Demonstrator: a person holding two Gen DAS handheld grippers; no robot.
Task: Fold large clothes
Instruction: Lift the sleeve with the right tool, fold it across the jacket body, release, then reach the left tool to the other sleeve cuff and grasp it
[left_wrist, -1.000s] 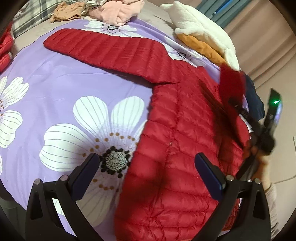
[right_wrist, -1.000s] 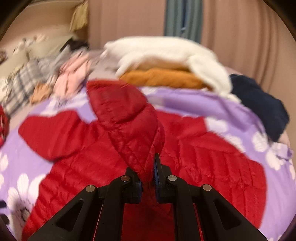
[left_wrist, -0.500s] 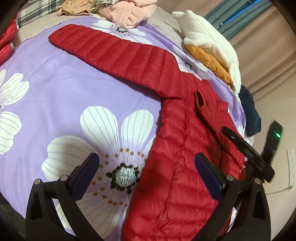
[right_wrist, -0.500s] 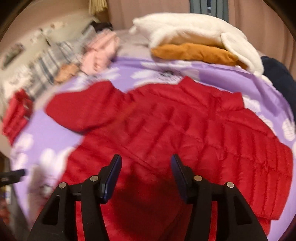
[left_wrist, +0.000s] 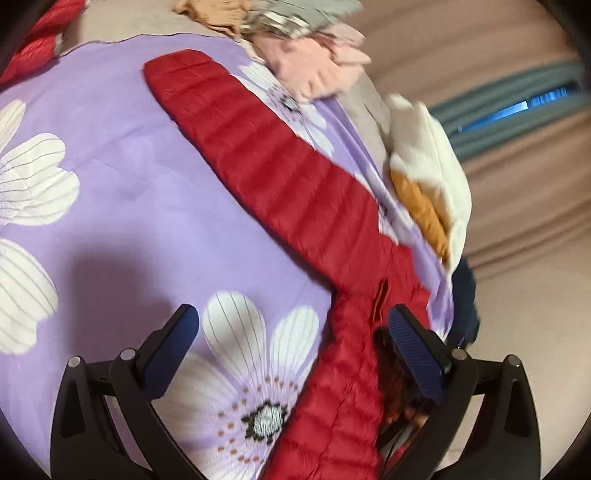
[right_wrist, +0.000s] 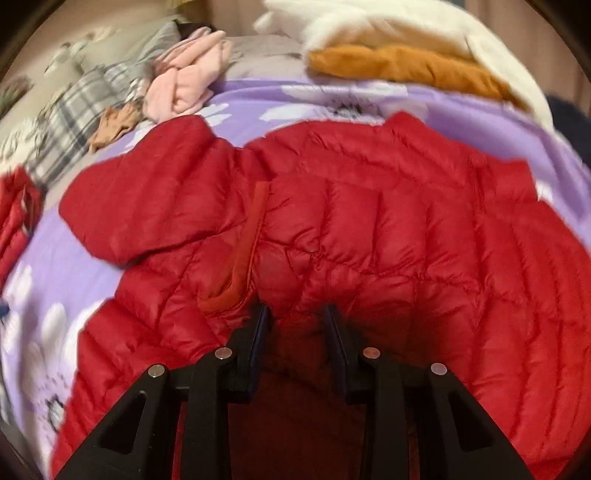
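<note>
A red quilted puffer jacket (right_wrist: 406, 229) lies spread on a purple floral sheet (left_wrist: 122, 192). One sleeve (left_wrist: 280, 177) stretches out flat toward the far left corner. The other sleeve lies folded across the body, its cuff (right_wrist: 236, 266) just left of my right gripper (right_wrist: 295, 317). That gripper hovers low over the jacket's middle, its jaws closing with puffy red fabric between them, and the pads do not clearly press on it. My left gripper (left_wrist: 291, 317) stands wide open above the sheet and the jacket's side edge, below the armpit, holding nothing.
A white fleece (right_wrist: 388, 26) on an orange garment (right_wrist: 399, 66) lies at the far edge. A pink garment (right_wrist: 184, 85) and plaid cloth (right_wrist: 74, 107) lie at the far left. Another red garment (right_wrist: 14, 218) sits at the left edge, a navy one (left_wrist: 465, 295) at the right.
The right gripper let go of the sleeve it held up. The sleeve now lies across the jacket body, and the gripper has sunk closer with narrower jaws. The left gripper slid toward the outstretched sleeve and rolled.
</note>
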